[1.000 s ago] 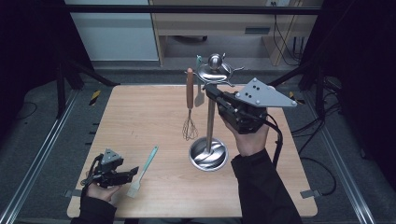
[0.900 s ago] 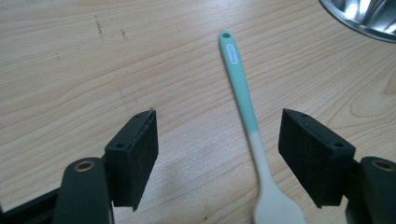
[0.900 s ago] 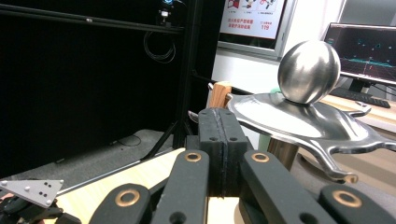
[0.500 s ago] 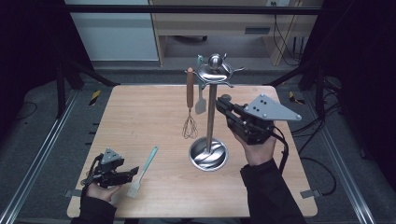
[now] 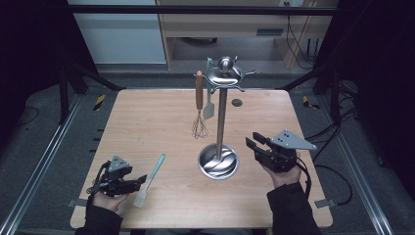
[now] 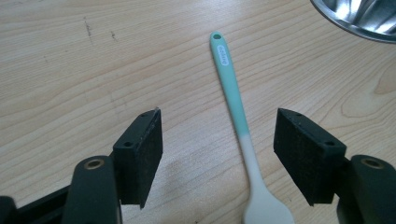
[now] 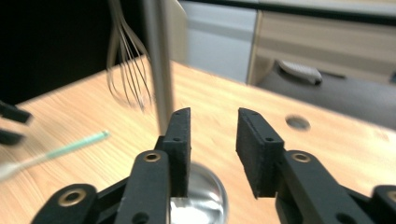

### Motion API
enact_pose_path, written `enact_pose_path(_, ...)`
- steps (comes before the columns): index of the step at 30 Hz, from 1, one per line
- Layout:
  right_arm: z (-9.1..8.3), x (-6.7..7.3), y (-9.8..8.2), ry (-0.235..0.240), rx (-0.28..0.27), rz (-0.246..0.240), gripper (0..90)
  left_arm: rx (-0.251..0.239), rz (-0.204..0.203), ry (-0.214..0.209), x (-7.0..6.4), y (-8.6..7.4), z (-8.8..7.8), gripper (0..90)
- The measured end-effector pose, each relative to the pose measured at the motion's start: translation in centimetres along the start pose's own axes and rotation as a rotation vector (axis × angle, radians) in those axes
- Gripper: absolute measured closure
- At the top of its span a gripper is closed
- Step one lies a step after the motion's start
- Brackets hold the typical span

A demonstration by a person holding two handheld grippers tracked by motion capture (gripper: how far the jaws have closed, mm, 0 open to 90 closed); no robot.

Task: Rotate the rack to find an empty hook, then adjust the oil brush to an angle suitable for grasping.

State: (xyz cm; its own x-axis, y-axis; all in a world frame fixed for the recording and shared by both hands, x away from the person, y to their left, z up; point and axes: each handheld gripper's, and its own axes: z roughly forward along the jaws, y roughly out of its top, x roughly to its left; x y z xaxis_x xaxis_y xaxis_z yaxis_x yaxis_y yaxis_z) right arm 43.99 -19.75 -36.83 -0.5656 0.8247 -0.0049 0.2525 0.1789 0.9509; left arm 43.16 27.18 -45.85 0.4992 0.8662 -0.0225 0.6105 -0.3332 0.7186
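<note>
Left hand lies low on the table, its left gripper [image 5: 139, 180] spread wide around the mint-and-white silicone spatula [image 6: 236, 126], not touching it. Right gripper [image 5: 254, 141] sits level beside the steel utensil stand [image 5: 221, 117], jaws just opening, holding nothing.

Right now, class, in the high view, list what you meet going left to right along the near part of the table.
Left gripper → teal spatula → utensil stand's round steel base → right gripper.
</note>
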Motion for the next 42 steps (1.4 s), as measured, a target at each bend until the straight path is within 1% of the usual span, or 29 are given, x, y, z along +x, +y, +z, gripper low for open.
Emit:
enact_pose_path(2, 0.0, -0.6, -1.2, -0.015, 0.018, 0.007, 60.0, 0.002, 0.005, 0.001, 0.0, 0.0, 0.0, 32.6)
enact_pose_path(4, 0.0, -1.3, -2.5, -0.048, 0.059, 0.002, 57.1, 0.002, 0.009, -0.001, -0.1, 0.1, 0.0, 32.7)
enact_pose_path(6, -0.1, -1.9, -3.4, -0.061, 0.074, 0.016, 55.8, -0.005, 0.008, -0.003, -0.2, 0.2, 0.0, 32.9)
enact_pose_path(11, -0.4, -3.2, -5.6, -0.099, 0.128, 0.055, 53.1, -0.008, 0.018, -0.020, -0.3, 0.5, 0.1, 34.2)
enact_pose_path(15, -0.8, -3.7, -6.7, -0.124, 0.157, 0.064, 52.6, -0.002, 0.023, -0.013, -0.3, 0.9, 0.2, 35.1)
enact_pose_path(19, -1.6, -3.9, -7.6, -0.134, 0.176, 0.061, 52.5, 0.012, 0.030, -0.011, -0.3, 1.3, 0.5, 37.0)
enact_pose_path(23, -2.4, -4.2, -8.3, -0.142, 0.185, 0.073, 52.4, 0.036, 0.034, -0.007, -0.5, 1.5, 1.1, 39.1)
enact_pose_path(25, -2.8, -4.4, -8.7, -0.150, 0.191, 0.073, 52.5, 0.052, 0.035, -0.015, -0.7, 1.6, 1.4, 40.5)
enact_pose_path(27, -3.3, -4.5, -9.0, -0.151, 0.195, 0.071, 52.6, 0.066, 0.045, -0.014, -0.8, 1.6, 1.6, 41.8)
enact_pose_path(29, -3.5, -4.5, -9.2, -0.152, 0.202, 0.077, 52.8, 0.080, 0.048, -0.018, -1.0, 1.6, 1.8, 44.0)
enact_pose_path(30, -3.6, -4.6, -9.3, -0.154, 0.197, 0.071, 52.7, 0.088, 0.051, -0.019, -1.1, 1.6, 2.0, 44.8)
enact_pose_path(31, -3.7, -4.6, -9.4, -0.154, 0.198, 0.080, 52.8, 0.098, 0.053, -0.023, -1.1, 1.5, 2.1, 45.9)
enact_pose_path(35, -3.6, -4.5, -9.4, -0.155, 0.208, 0.083, 53.3, 0.138, 0.056, -0.029, -1.3, 1.2, 2.6, 52.1)
enact_pose_path(37, -3.4, -4.4, -9.5, -0.153, 0.218, 0.074, 53.8, 0.158, 0.058, -0.034, -1.5, 1.1, 2.8, 55.1)
enact_pose_path(40, -3.2, -4.3, -9.5, -0.149, 0.221, 0.060, 54.1, 0.185, 0.070, -0.033, -1.8, 1.0, 3.1, 59.7)
enact_pose_path(42, -3.3, -4.2, -9.5, -0.145, 0.221, 0.063, 54.2, 0.209, 0.081, -0.030, -2.0, 0.9, 3.3, 62.2)
